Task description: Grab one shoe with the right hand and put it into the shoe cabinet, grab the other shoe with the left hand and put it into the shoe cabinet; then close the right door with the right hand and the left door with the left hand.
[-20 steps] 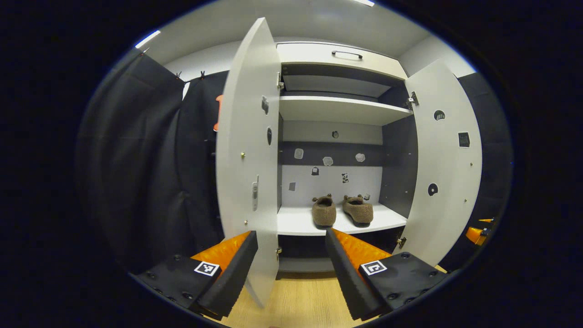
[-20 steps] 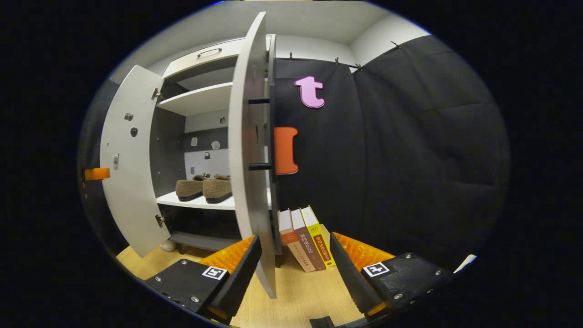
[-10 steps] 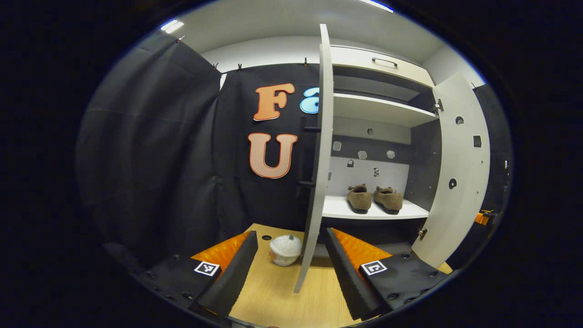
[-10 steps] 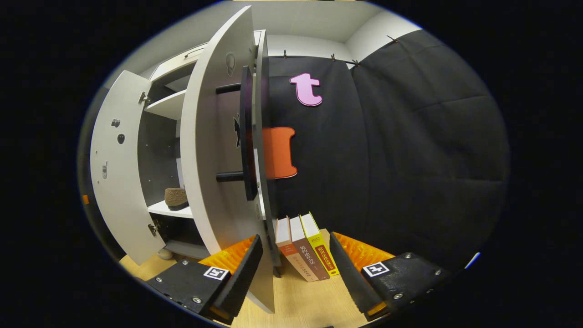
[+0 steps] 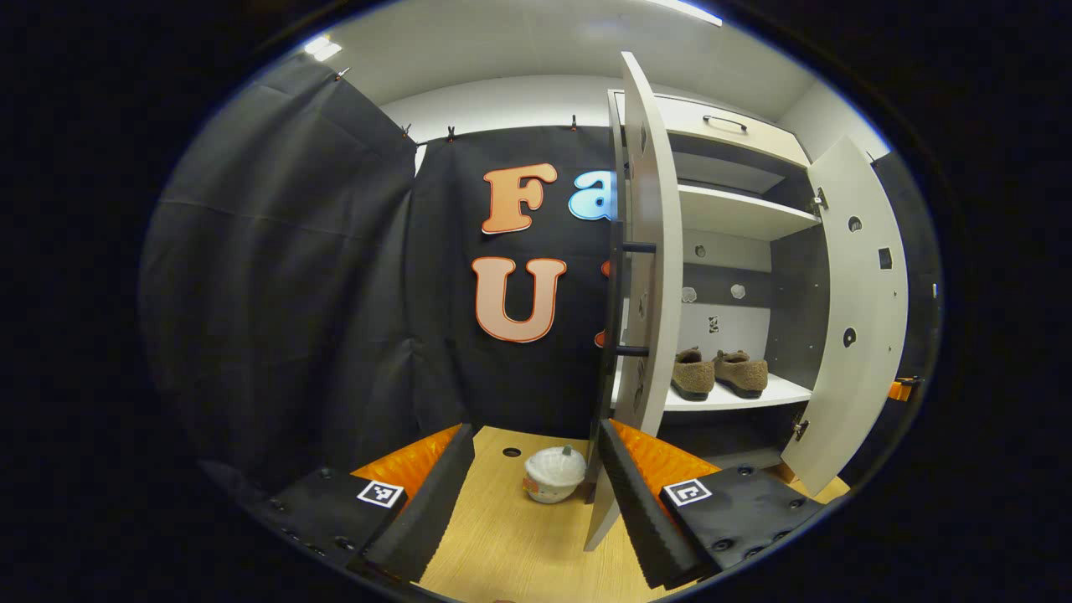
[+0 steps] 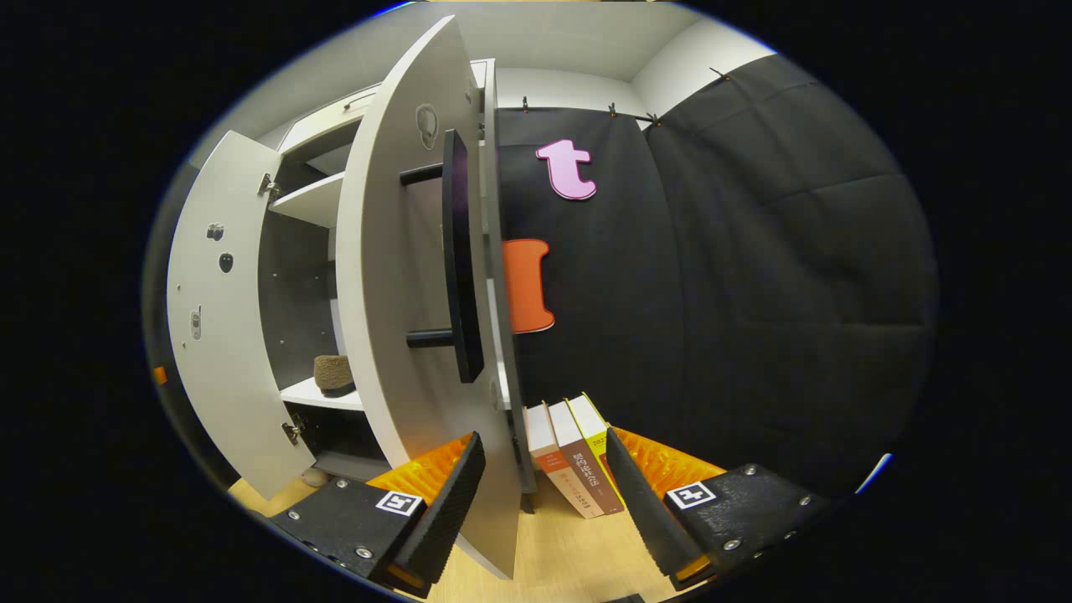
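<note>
Left gripper (image 5: 532, 494): I've got it spread wide with nothing held, hanging low over the wooden floor (image 5: 511, 544) on the outer side of the left door.
Left door (image 5: 649, 276): swung out, nearly edge-on to me, its dark bar handle (image 5: 618, 293) facing my side; I'd say this one waits its turn.
Shoes (image 5: 718, 373): both brown slippers sit side by side on the white shelf (image 5: 787, 392) of the shoe cabinet (image 5: 720, 134), so I judge the placing done and the doors left.
Right gripper (image 6: 540, 494): fingers wide apart too, gripping nothing, with the right door's lower edge standing between them.
Right door (image 6: 402, 276): open, outer face and black handle (image 6: 461, 260) toward me; one shoe (image 6: 333, 373) peeks past it.
Step in hand: closing the right door, I reckon. I'd lay a finger flat on the outer face near the free edge and push steadily round the hinge.
In the way: three books (image 6: 578, 461) lean at the wall just beside the right door's foot; they sit outside the closing sweep, I think, but my outer finger could clip them.
Also about: a white round thing (image 5: 553, 473) on the floor by the left door's bottom corner, worth minding.
</note>
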### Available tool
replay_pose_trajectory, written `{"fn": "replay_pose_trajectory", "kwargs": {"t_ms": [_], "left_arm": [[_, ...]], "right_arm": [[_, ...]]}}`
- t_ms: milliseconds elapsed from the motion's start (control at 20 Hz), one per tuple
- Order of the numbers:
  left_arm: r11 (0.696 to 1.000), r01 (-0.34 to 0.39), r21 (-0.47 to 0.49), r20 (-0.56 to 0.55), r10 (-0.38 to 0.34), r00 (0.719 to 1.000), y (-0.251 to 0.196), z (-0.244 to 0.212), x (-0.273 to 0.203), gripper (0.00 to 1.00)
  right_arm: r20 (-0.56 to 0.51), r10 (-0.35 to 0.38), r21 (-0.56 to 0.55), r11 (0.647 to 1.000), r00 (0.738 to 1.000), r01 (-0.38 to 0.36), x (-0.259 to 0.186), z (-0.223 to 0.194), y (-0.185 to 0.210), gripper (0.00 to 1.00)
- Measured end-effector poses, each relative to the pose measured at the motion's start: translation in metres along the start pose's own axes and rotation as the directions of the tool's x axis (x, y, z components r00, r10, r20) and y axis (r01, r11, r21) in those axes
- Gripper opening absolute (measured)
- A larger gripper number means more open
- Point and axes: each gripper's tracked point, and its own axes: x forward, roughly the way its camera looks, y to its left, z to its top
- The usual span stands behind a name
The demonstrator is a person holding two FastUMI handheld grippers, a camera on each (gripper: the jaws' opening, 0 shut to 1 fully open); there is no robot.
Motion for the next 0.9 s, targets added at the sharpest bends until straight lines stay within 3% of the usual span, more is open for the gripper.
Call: {"fn": "replay_pose_trajectory", "kwargs": {"t_ms": [350,400,500,900], "left_arm": [[0.998,0.064,-0.022,-0.015,-0.064,0.998,0.013,-0.011,0.03,0.95],[0.997,0.069,-0.027,-0.02,-0.07,0.997,0.017,-0.013,0.035,0.99],[0.996,0.082,-0.029,-0.015,-0.083,0.996,0.02,-0.01,0.04,0.95],[0.997,0.067,-0.038,0.007,-0.066,0.998,0.038,-0.007,0.053,0.95]], "right_arm": [[0.023,0.047,-0.014,0.999,0.999,-0.047,0.011,-0.004,0.059,0.91],[0.019,0.056,-0.016,0.998,0.998,-0.055,0.014,-0.006,0.066,0.91],[0.032,0.067,-0.019,0.998,0.997,-0.066,0.019,-0.002,0.078,0.91],[0.064,0.097,0.002,0.995,0.993,-0.098,0.06,-0.002,0.121,0.91]]}}
